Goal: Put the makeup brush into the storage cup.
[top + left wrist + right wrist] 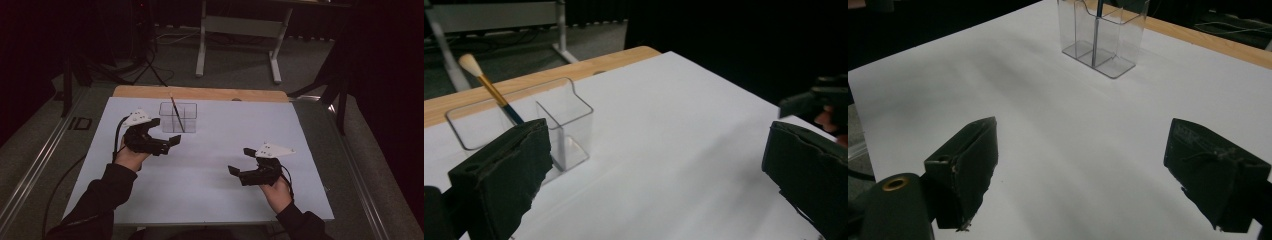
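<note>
Two tongs gaping, left tongs (167, 134) beside clear holder (178, 117), paintbrush (176, 114) unlabelled

- The right gripper (1088, 175) is seen at the bottom, jaws spread wide over the white sheet (1048, 125).
- A clear holder (1103, 37) with a brush handle (1096, 35) is seen at upper centre.

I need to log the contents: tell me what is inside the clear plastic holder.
A paintbrush with a pale tip, gold ferrule and dark handle leans in the clear plastic compartmented holder, tip upward. The other compartments look empty. In the left gripper view, the tool's jaw hides the brush's lower end.
</note>
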The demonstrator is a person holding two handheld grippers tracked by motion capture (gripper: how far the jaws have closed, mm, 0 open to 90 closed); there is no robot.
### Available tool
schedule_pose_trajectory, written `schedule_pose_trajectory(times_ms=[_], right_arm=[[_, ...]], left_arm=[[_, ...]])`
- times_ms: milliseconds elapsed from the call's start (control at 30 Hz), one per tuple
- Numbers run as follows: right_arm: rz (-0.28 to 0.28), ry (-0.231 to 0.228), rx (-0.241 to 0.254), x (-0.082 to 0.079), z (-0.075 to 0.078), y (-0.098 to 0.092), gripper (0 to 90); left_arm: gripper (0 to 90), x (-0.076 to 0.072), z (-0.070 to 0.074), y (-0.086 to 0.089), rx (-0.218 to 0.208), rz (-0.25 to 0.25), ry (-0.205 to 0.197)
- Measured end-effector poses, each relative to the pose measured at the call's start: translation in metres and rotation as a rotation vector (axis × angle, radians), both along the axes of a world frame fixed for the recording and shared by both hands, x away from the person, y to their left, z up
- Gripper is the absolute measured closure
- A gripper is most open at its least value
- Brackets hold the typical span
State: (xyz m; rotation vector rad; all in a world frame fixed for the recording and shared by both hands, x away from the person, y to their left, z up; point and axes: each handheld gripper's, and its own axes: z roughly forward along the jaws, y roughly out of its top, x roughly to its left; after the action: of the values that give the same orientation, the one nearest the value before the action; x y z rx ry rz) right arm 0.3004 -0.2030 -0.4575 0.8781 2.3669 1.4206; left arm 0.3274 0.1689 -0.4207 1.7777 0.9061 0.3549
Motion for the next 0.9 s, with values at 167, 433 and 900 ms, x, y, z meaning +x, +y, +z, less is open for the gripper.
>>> schedule_pose_trajectory(times_ms=[167,433,900], right_arm=[[0.000,-0.005,-0.005,0.000,0.000,0.000,13.8],[0.002,-0.006,-0.005,0.000,0.000,0.001,13.8],[0.000,-0.008,-0.004,0.000,0.001,0.001,13.9]], left_arm=[[0.0,-0.012,-0.008,0.000,-0.002,-0.033,0.006],[0.0,-0.029,-0.019,-0.001,-0.010,-0.082,0.008],[0.0,-0.055,-0.037,0.002,-0.013,-0.122,0.003]])
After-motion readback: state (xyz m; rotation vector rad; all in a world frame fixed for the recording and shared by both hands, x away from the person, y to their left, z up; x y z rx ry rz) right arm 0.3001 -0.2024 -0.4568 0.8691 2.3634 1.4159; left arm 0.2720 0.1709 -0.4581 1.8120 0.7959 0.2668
